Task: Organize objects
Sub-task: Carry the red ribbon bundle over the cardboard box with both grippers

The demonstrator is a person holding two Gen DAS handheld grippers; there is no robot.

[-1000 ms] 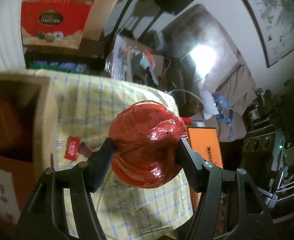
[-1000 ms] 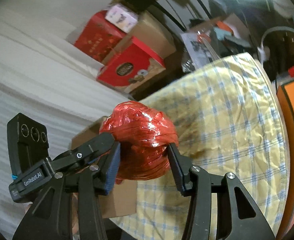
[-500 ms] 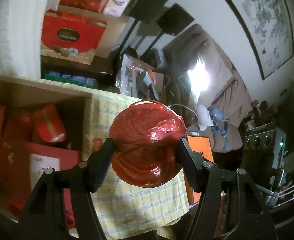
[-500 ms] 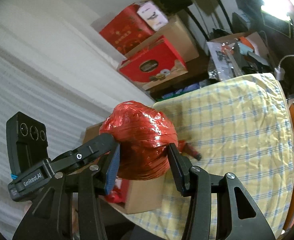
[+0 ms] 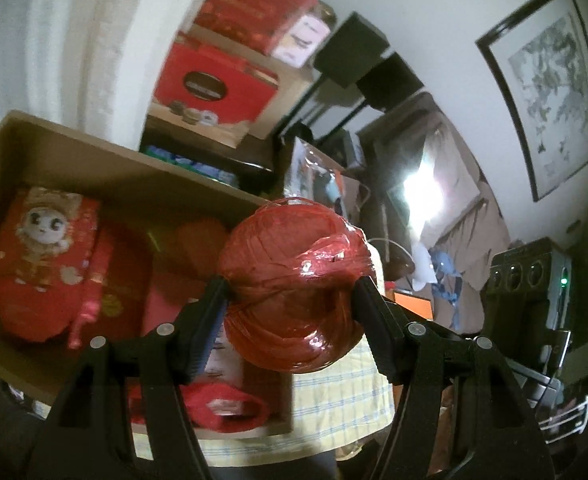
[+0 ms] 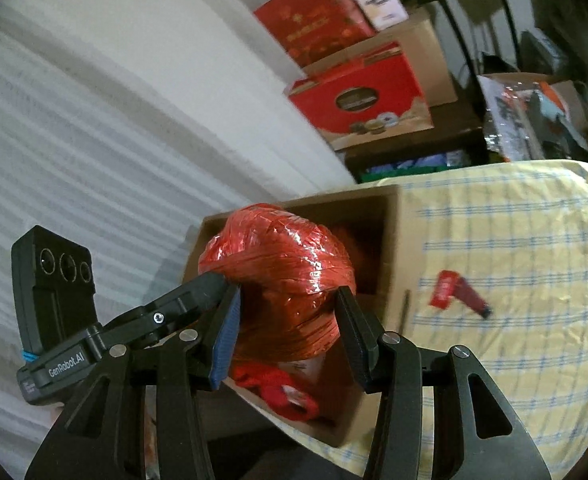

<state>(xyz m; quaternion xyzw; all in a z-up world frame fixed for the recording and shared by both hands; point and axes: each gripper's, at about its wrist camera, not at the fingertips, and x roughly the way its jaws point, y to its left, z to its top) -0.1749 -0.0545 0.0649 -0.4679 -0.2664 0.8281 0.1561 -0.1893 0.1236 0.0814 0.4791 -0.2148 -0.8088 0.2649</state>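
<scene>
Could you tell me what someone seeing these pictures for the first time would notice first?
A shiny red ball of twine fills the middle of both views, gripped at once by the left gripper and the right gripper. Just behind it on the yellow checked tablecloth sits an open cardboard box full of red festive items, including a cartoon-faced packet at its left.
</scene>
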